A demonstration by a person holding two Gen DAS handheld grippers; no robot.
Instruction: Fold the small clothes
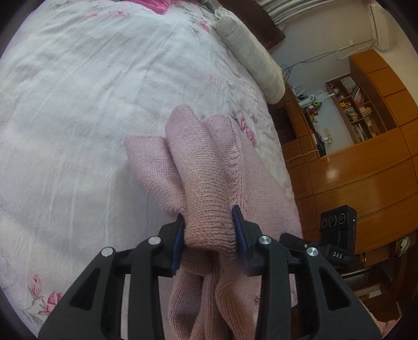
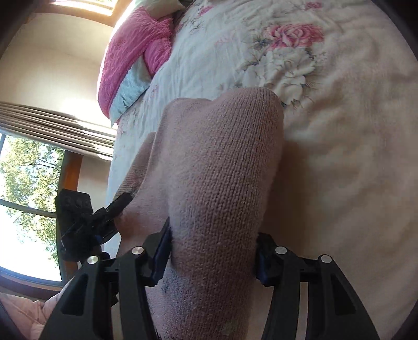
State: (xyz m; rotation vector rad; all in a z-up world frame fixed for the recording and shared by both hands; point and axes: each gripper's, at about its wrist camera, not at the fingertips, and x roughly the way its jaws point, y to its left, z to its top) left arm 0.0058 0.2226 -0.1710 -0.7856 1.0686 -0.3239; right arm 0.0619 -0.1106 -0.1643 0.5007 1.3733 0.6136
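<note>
Jaws of both the left gripper [image 1: 209,227] and right gripper [image 2: 213,251] clamp bunched pink knit garment [image 1: 203,170] above the floral bedspread [image 1: 78,104].

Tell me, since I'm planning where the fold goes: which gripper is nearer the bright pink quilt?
Right, probably. The right gripper has the pink quilt ahead-left; the left gripper sees only its edge across the bed.

Bed [image 1: 78,104] w/ white floral quilt; pink pillow [image 2: 130,52] and grey-striped roll [image 1: 250,57] at its edges.
</note>
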